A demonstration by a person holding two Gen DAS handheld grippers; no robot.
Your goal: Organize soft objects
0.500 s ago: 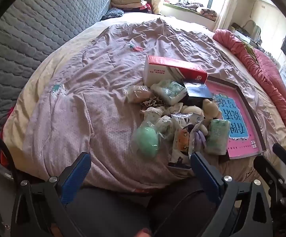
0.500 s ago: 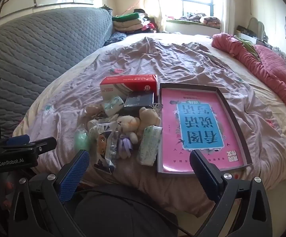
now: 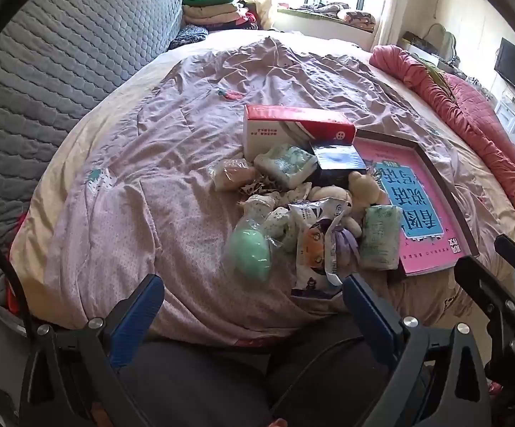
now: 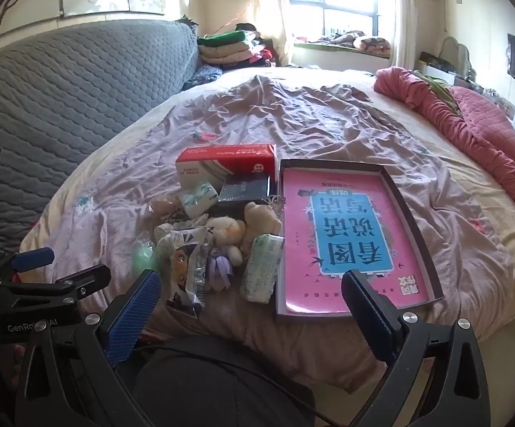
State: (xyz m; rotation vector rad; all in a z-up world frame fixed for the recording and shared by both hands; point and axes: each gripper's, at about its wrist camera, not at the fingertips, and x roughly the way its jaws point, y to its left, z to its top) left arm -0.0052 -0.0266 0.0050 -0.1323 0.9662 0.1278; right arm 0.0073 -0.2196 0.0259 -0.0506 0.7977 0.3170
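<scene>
Your left gripper (image 3: 253, 295) and right gripper (image 4: 252, 290) both gape wide with nothing between the pads, short of the pile. Left of the dark tray (image 4: 405, 210), you have one bagged green ball (image 4: 142, 254), one printed snack pouch (image 4: 186, 267), two cream plush bears (image 4: 225, 231), and two wrapped tissue packs (image 4: 262, 267). Behind them sit one red-and-white box (image 4: 229, 163) and one dark box (image 4: 245, 186). In the tray lies one pink book (image 4: 350, 235) with large Chinese characters. "GenRo" reads on your left gripper's body.

soft objects (image 4: 218, 245): bagged plush toys, tissue packs | heaped on bed | just left of pink tray (image 4: 392, 192)
</scene>
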